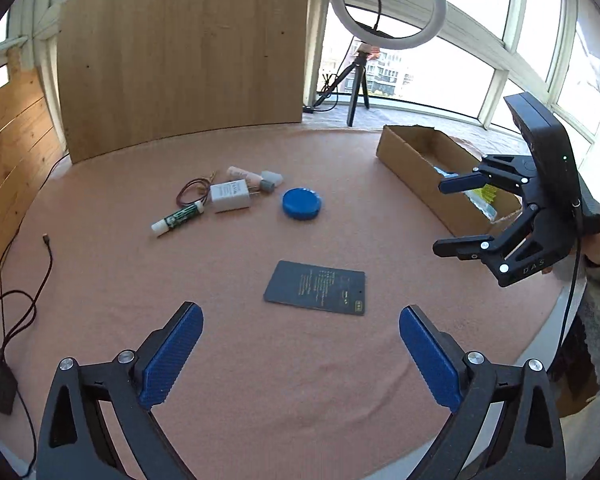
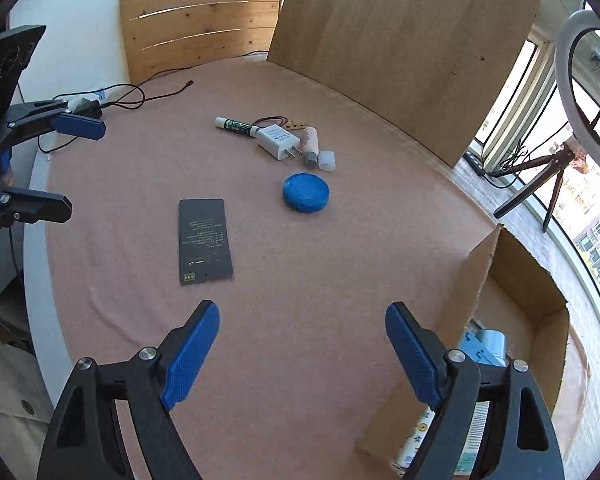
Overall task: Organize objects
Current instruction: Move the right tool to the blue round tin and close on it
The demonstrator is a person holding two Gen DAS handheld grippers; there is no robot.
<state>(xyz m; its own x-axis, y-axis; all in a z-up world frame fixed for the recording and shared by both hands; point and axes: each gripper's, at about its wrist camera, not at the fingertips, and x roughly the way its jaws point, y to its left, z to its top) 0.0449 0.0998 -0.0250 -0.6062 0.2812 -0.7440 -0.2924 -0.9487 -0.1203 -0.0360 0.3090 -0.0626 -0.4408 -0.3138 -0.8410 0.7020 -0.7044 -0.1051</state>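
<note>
A dark flat card-like slab [image 1: 315,287] [image 2: 205,240] lies on the pink table cloth. Beyond it sit a blue round lid [image 1: 302,204] [image 2: 305,192], a white charger plug [image 1: 233,196] [image 2: 279,141], a green-and-white tube [image 1: 177,219] [image 2: 236,124], a pink tube [image 1: 245,175] [image 2: 311,141] and a small white cap [image 1: 272,178] [image 2: 327,160]. My left gripper [image 1: 300,320] [image 2: 66,168] is open and empty, just short of the slab. My right gripper [image 2: 302,320] [image 1: 450,216] is open and empty, beside the cardboard box [image 1: 416,168] [image 2: 476,280].
The box at the right holds several items, among them a blue pack [image 2: 482,350]. A wooden board [image 1: 184,52] [image 2: 404,48] stands at the back. Cables [image 1: 16,300] [image 2: 140,94] lie at the left edge. A ring light on a tripod [image 1: 384,4] stands by the window.
</note>
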